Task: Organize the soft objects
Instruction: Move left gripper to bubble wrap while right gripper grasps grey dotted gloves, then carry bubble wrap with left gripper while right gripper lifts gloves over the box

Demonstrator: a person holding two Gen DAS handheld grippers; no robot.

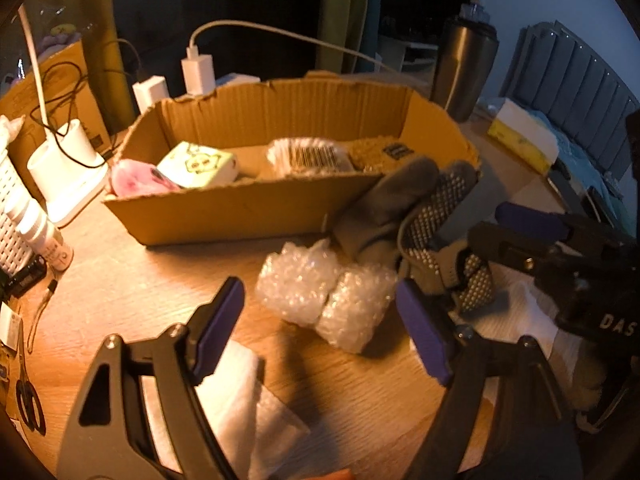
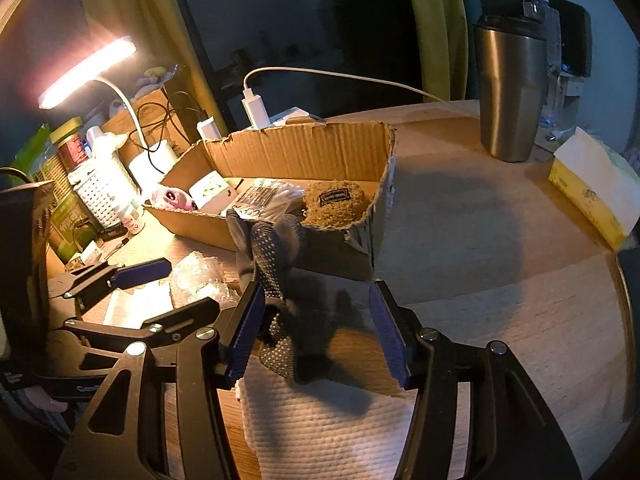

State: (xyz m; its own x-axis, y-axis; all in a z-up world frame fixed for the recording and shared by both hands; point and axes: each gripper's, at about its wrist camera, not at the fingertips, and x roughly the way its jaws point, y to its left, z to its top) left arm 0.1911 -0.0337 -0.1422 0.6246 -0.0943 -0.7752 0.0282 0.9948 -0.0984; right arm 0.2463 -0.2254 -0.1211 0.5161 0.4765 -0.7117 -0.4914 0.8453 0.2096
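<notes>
The near wall of the cardboard box [image 1: 224,216] hides the lower parts of the things inside: only the top of the pink soft item [image 1: 136,178] shows above it. In the right wrist view the grey dotted glove [image 2: 276,256] covers part of the box's near wall, and its lower end lies in dark shadow. The label on the brown fuzzy item [image 2: 334,200] is too small to read. The white towel [image 2: 320,428] runs off the near edge. The yellow tissue box [image 2: 592,192] is cut off at the right.
</notes>
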